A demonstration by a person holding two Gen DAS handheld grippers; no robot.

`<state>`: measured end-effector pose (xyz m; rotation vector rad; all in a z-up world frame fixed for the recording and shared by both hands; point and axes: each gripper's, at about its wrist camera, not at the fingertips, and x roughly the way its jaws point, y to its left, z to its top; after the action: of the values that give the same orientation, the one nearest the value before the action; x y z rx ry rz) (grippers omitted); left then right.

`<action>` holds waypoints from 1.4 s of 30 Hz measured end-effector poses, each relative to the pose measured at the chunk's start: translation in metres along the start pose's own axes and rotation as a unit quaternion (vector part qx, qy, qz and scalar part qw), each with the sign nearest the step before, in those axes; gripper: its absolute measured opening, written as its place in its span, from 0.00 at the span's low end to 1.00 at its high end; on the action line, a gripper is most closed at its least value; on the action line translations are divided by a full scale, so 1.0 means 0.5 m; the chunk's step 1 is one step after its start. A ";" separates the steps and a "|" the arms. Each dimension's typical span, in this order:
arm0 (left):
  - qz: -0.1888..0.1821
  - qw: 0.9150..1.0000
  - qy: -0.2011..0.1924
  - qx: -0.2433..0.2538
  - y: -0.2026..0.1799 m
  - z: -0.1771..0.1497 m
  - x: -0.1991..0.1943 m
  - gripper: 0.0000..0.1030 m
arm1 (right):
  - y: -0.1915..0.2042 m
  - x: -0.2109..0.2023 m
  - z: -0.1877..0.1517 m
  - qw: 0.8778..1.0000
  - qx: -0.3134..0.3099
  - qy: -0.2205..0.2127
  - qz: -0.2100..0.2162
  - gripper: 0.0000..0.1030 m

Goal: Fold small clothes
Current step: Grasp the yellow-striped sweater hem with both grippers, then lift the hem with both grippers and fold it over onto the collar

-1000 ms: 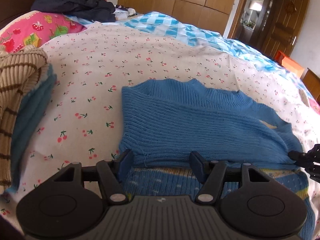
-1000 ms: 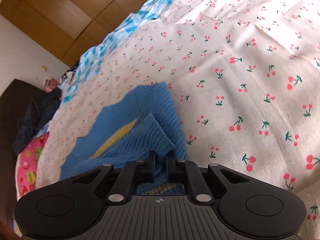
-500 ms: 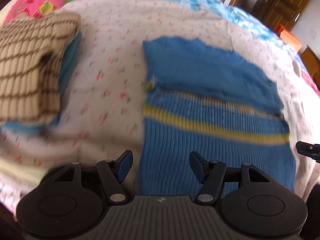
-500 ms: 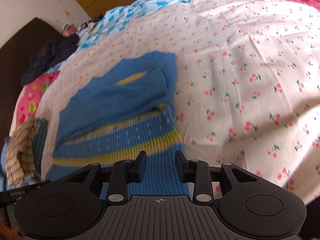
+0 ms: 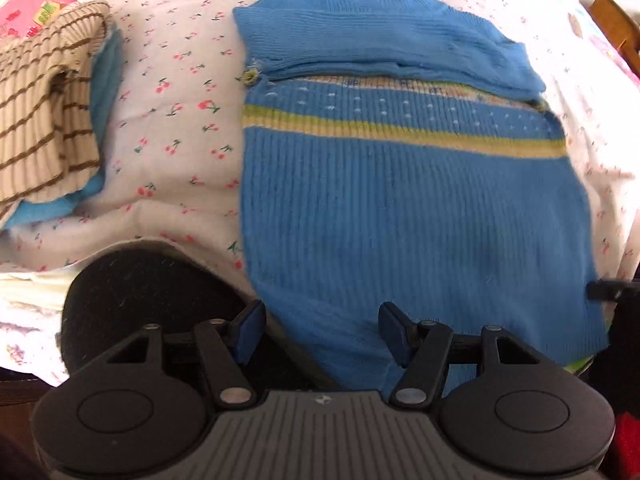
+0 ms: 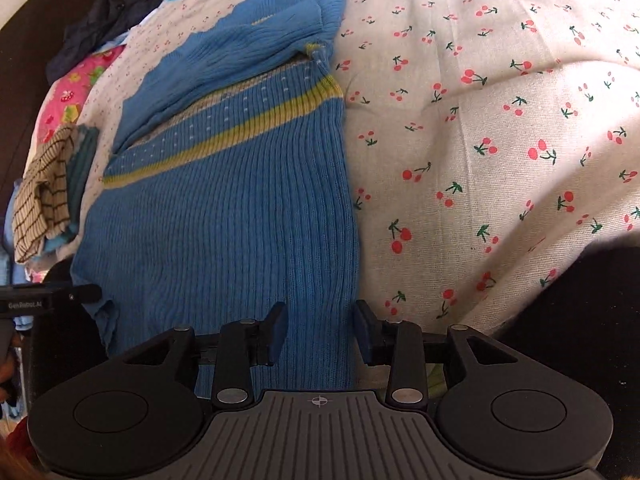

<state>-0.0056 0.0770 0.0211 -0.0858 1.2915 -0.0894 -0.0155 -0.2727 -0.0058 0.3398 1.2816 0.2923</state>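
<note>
Your left tongs point steeply down with their jaws spread wide over the near left corner of the blue sweater, pinching nothing; the hem lies between and beneath the blue pads without being pressed. Your right tongs also tilt steeply down over the sweater's near right edge, their jaws opening, with a strip of the knit between the pads but not squeezed. In the right wrist view the tip of your left tongs shows at the left edge, near the hem. The sweater lies flat on the bed, its sleeves folded across the chest at the far end, a yellow-green stripe crossing just below them. The bed carries a white sheet printed with cherries. To the left, apart from the sweater, sits a folded pile with a tan, brown-striped knit on top of something teal. Farther off lie a pink patterned cloth and a heap of dark clothes.
</note>
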 end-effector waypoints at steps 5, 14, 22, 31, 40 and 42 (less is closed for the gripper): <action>-0.019 0.999 0.035 -0.017 0.005 0.009 0.019 0.55 | -0.003 0.011 0.001 0.999 0.002 0.034 0.015 0.35; -0.049 0.996 0.042 -0.060 0.034 -0.001 0.014 0.26 | -0.028 0.001 -0.013 0.995 0.053 0.022 0.080 0.12; -0.069 0.994 0.034 -0.075 0.043 -0.002 0.018 0.24 | -0.033 -0.012 -0.015 0.990 0.084 -0.002 0.111 0.10; -0.199 0.967 -0.026 -0.156 0.071 0.038 -0.003 0.15 | -0.030 -0.035 0.041 0.960 0.149 -0.106 0.214 0.07; -0.274 0.931 -0.173 -0.168 0.085 0.223 -0.050 0.15 | 0.000 -0.078 0.245 0.932 0.147 -0.239 0.231 0.06; -0.262 0.933 -0.188 -0.161 0.091 0.266 -0.049 0.15 | 0.012 -0.084 0.292 0.932 0.136 -0.258 0.216 0.06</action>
<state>0.1162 0.1266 0.0756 -0.6997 0.8609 -0.3042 0.1141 -0.2964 0.0698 0.8815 0.7142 0.3664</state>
